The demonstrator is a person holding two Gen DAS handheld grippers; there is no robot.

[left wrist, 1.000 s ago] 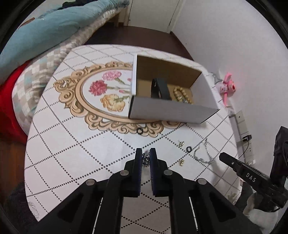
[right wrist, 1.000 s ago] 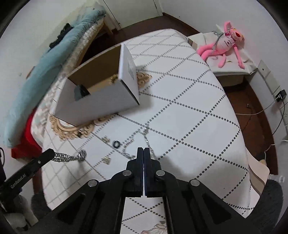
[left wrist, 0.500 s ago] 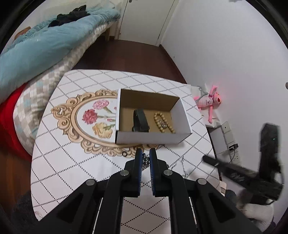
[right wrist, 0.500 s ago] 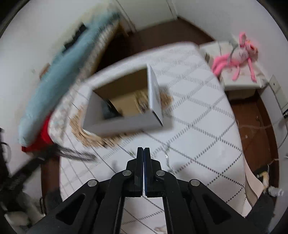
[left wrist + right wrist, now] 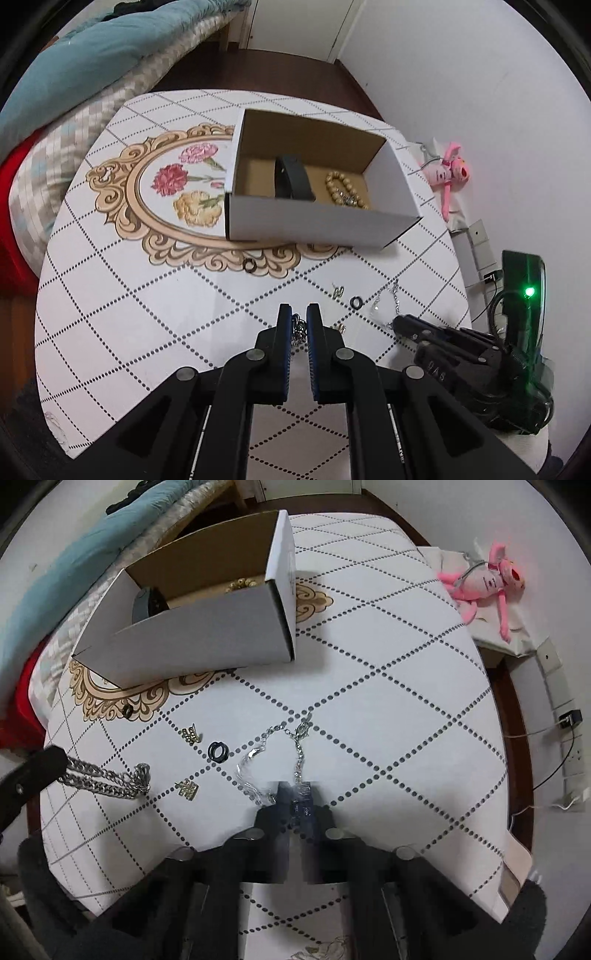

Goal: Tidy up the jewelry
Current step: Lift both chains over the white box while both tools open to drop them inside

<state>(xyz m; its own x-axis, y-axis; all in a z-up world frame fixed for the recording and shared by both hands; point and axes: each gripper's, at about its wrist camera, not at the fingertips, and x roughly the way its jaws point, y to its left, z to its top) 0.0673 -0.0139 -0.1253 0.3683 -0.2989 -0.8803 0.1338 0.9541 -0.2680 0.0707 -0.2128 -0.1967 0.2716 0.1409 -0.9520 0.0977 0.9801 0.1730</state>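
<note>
Round table under a white cloth with dotted diamond lines and a gold-framed flower medallion, filling both views.

Beyond both pairs of fingers, an open cardboard box, white outside and brown inside, holding a dark band and a string of gold beads.

Left gripper pointing steeply down at the table, fingers clamped on a chunky silver curb chain; from the right wrist view, hanging as a doubled loop from the fingertips, far end resting on the cloth.

Right gripper, blurred, jaws just starting to part, tips at the near end of a thin silver chain. Cannot tell whether the pads press on it. Lying in a loose loop just ahead of those fingers, clasp at the far end.

Left of the thin chain, a small black ring. Near it, two small gold charms, one farther from the fingers, one nearer. Second black ring on the medallion's edge, close below the box.
</note>
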